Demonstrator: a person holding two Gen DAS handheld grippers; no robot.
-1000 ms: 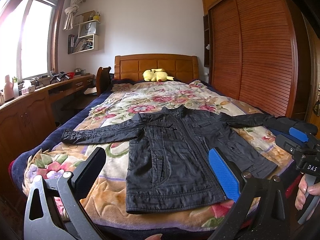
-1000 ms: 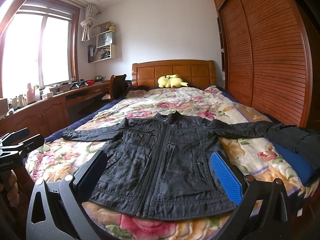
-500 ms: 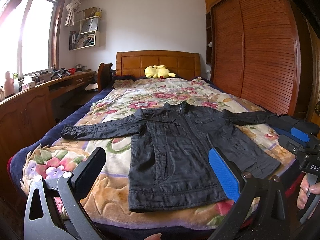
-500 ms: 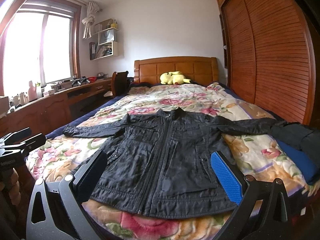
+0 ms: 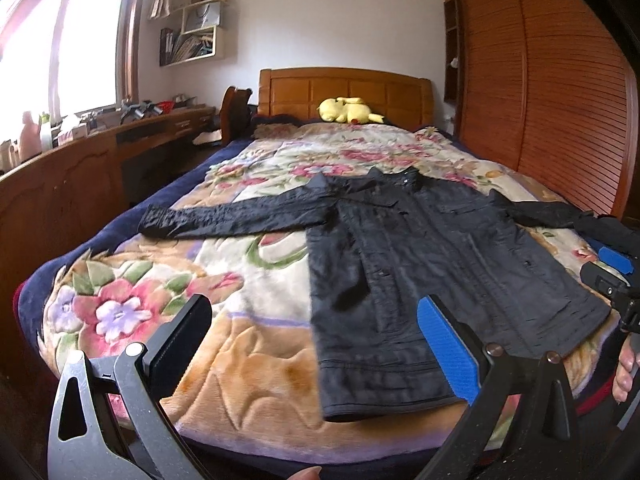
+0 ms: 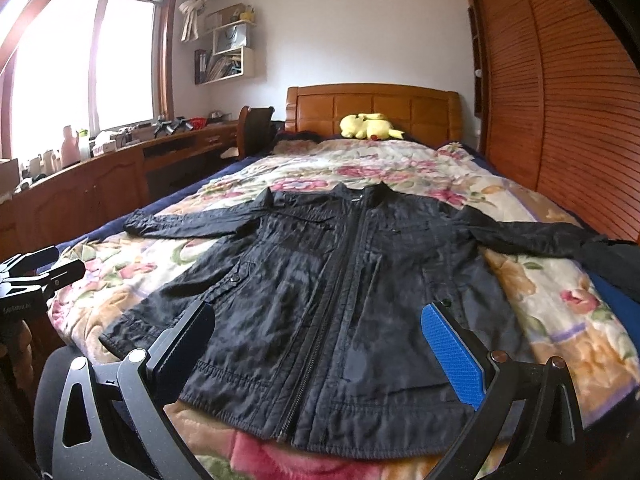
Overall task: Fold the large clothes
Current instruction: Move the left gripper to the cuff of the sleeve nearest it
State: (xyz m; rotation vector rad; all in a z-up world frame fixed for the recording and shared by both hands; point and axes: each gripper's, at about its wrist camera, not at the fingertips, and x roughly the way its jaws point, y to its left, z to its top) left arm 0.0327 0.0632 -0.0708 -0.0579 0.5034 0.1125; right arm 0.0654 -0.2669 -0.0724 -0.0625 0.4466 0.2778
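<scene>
both your grippers are wide open and hold nothing: the left gripper (image 5: 312,340) and the right gripper (image 6: 318,340). the black jacket (image 6: 344,292) lies flat on the flowery bed (image 6: 552,280), sleeves spread out.

A black jacket (image 6: 340,280) of crinkled cloth with a faint sheen was laid on a plush floral blanket (image 5: 248,280). Matt black plastic was seen on the left gripper (image 5: 314,344), one pad ribbed and blue. Polished wood was shown in the headboard (image 6: 372,108) and the slatted wardrobe doors (image 6: 560,100). A soft yellow plush toy (image 6: 366,126) was seen behind.
</scene>
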